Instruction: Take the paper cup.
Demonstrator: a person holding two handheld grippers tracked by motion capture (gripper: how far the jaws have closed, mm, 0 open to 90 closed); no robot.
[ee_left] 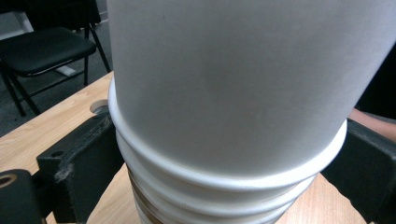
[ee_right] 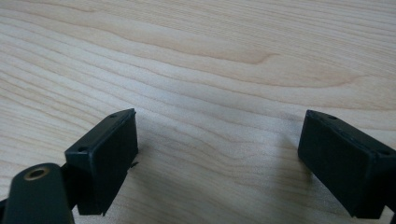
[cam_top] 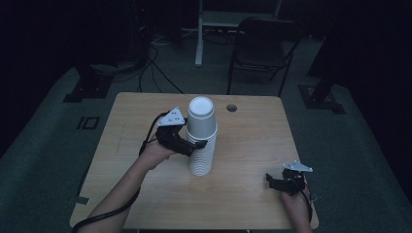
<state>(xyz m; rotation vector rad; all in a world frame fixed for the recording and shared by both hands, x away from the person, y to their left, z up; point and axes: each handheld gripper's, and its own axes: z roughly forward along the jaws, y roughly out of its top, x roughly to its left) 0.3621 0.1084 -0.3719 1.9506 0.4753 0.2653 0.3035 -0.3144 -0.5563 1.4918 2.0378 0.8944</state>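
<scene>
High view: a tall stack of white paper cups [cam_top: 201, 138] is seen standing upside down near the middle of the wooden table [cam_top: 243, 194], its long axis upright. The left gripper [cam_top: 197, 144] is brought against it from nine o'clock, its jaws set either side of the stack just under the top cup's rim. The right gripper [cam_top: 270, 180] is rested well apart at four o'clock, so the left hand [cam_top: 156, 153] is judged the nearer.

Left gripper view: the top cup [ee_left: 243, 84] is seen between the jaws, which stand wide and close beside the rims; whether they are pressed on it cannot be told. No print or label is seen on the cups.

Right gripper view: the jaws are held wide apart over bare wood grain, with nothing between them. No writing is seen.
</scene>
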